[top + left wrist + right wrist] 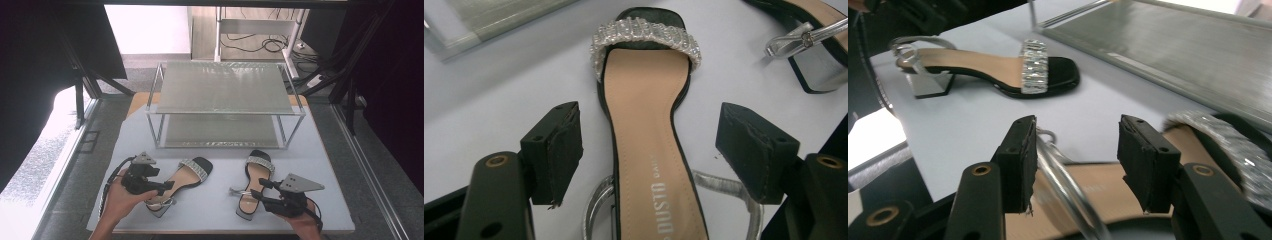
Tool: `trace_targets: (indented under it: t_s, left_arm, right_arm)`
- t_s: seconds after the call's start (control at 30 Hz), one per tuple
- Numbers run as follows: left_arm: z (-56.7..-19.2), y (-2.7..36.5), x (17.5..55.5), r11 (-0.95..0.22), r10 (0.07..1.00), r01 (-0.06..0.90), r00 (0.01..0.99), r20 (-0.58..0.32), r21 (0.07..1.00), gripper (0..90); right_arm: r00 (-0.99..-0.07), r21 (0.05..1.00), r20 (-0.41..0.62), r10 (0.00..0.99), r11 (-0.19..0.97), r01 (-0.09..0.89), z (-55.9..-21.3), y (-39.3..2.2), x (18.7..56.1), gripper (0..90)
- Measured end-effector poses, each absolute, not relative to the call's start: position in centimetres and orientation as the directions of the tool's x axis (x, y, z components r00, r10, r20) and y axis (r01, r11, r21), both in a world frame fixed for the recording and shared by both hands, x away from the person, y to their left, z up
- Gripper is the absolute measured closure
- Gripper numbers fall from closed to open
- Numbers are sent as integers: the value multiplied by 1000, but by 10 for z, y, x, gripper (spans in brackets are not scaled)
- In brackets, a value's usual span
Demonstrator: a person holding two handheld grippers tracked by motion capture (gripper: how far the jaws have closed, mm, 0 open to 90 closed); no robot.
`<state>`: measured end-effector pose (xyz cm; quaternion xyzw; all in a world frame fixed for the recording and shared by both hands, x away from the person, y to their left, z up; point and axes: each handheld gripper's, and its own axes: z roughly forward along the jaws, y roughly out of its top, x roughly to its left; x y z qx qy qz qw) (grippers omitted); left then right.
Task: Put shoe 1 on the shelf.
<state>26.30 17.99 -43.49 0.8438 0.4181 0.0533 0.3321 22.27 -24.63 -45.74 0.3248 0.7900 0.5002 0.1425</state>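
Observation:
Two black sandals with rhinestone toe bands and silver block heels lie on the grey table (pixel 215 210). The left sandal (pixel 187 175) points up and to the right, and my left gripper (pixel 167 186) is at its heel end. In the left gripper view the left gripper (pixel 649 145) is open, its jaws astride the tan insole (pixel 644 125) without touching it. My right gripper (pixel 263 190) sits over the heel of the right sandal (pixel 255 182). In the right gripper view the right gripper (pixel 1078 160) stands open, with the silver ankle strap (pixel 1063 185) between its jaws, close to the left pad.
A two-tier metal shoe rack (pixel 225 87) with bare mesh shelves stands at the back of the table; its lower shelf edge (pixel 1173 45) is just beyond the sandals. Dark frame posts flank the table. The table's front edge runs close under both hands.

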Motion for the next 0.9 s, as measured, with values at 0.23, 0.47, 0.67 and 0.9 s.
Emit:
trace_targets:
  t_s: [0.23, 0.47, 0.67, 0.9]
  left_arm:
    - [-432, 166, 275, -488, 734, 680, 659, -164, 548, 267]
    - [-452, 151, 287, -561, 737, 699, 665, -116, 444, 267]
    - [-467, 139, 294, -598, 736, 710, 670, -94, 371, 265]
    - [-481, 129, 295, -626, 739, 722, 670, -72, 295, 295]
  right_arm:
    - [-712, 882, 95, 696, 273, 385, -461, -260, 222, 486]
    - [-697, 878, 96, 711, 269, 395, -464, -261, 223, 480]
    - [-696, 877, 82, 713, 281, 390, -465, -258, 221, 479]
    - [-700, 873, 69, 711, 296, 387, -468, -254, 222, 473]
